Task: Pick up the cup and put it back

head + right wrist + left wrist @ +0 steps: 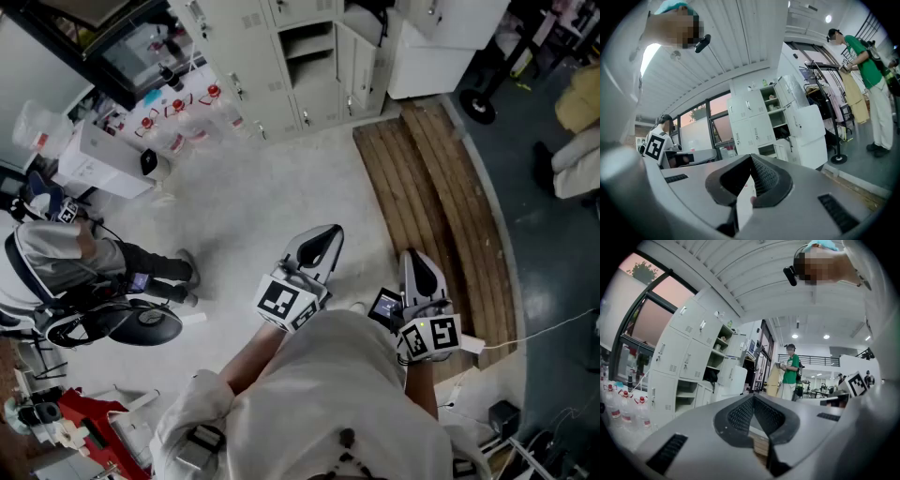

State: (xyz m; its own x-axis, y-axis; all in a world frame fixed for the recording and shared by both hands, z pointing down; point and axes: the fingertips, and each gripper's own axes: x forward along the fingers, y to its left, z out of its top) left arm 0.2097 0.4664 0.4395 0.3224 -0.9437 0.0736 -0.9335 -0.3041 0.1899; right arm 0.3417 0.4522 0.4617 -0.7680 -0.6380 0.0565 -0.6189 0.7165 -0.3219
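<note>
No cup shows in any view. Both grippers are held close in front of the person's chest, pointing away from the body over the pale floor. In the head view my left gripper (pixel 323 236) is shut, its grey jaws meeting at the tip, with its marker cube just behind. My right gripper (pixel 418 261) sits beside it to the right, also shut. In the left gripper view the jaws of the left gripper (pixel 752 397) close to a point with nothing between them. The right gripper view shows the right gripper (pixel 751 157) likewise closed and empty.
White lockers (pixel 300 56) stand ahead, with water bottles (pixel 178 117) to their left. Wooden boards (pixel 441 187) lie on the floor at the right. A seated person (pixel 56 262) is at the left. A person in a green shirt (pixel 869 79) stands by a black stand.
</note>
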